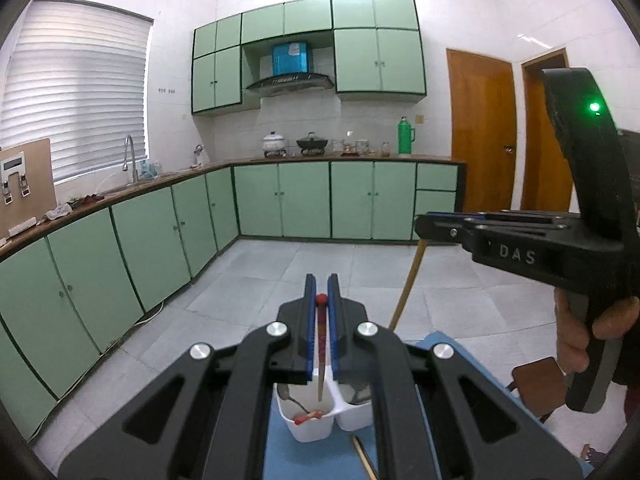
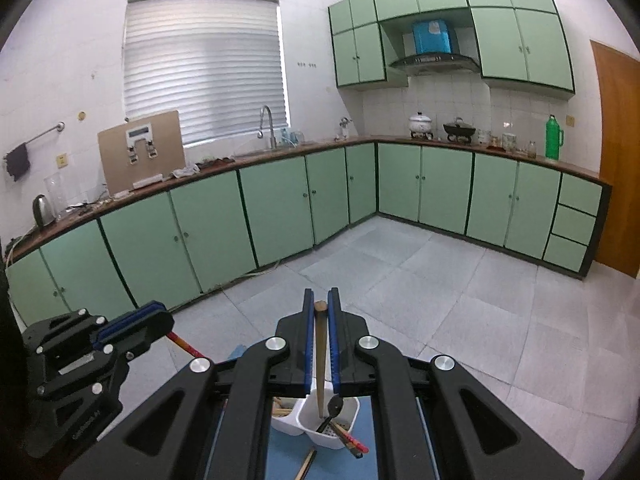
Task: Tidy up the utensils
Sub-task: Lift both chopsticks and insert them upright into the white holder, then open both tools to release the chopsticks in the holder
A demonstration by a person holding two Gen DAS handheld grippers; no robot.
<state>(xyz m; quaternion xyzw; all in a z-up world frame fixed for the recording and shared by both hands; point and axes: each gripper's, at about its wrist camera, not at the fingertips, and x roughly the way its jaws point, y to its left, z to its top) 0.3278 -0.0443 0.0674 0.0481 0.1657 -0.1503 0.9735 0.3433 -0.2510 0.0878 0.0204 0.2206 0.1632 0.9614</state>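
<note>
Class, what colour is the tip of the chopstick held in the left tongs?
Red; the chopstick tip shows best in the left wrist view.

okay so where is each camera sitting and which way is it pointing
Left wrist: on the left tongs, facing the stove-side cabinets, shut on a red-tipped chopstick; the right tongs and a hand show.
Right wrist: on the right tongs, facing the window counter, shut on a wooden chopstick; the left tongs show.
Shared: white utensil holder, green thermos.
</note>
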